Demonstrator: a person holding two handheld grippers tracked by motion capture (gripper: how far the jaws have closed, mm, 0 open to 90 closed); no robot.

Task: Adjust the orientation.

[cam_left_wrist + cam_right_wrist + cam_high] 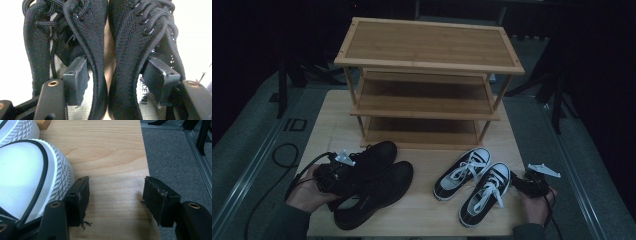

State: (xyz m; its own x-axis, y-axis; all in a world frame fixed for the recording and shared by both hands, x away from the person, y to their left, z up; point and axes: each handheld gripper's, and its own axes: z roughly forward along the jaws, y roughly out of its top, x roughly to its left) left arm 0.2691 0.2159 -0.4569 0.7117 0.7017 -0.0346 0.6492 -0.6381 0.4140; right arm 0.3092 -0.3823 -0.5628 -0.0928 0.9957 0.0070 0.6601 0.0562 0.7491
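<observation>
Dark surroundings and grey carpet frame a pale wooden worktop [422,210], at whose far edge stands a three-tier bamboo shoe rack [428,75] with bare shelves. Near the left front lies a pair of black knit-mesh lace-up trainers [372,185], side by side and touching, toes pointing toward the rack; the left gripper [334,172] sits at their heels. In the left gripper view one jaw reaches inside each shoe's opening, so the two adjoining inner collar walls [107,65] lie between the jaws, which seem closed on them or nearly so, though I cannot tell whether they press firmly. That mesh looks soft and light, so it should crumple under pressure; pinching both padded collars together seems the sensible hold, since the pair can then lift as one, though the toes will likely sag and swing. To the right, a pair of black canvas sneakers with white laces and white rubber toe caps [477,182] rests apart from the trainers. The right gripper [532,182] hovers just beside the nearer sneaker's ribbed white rubber edge [60,170], its jaws spread wide with bare wood between them, grasping nothing
</observation>
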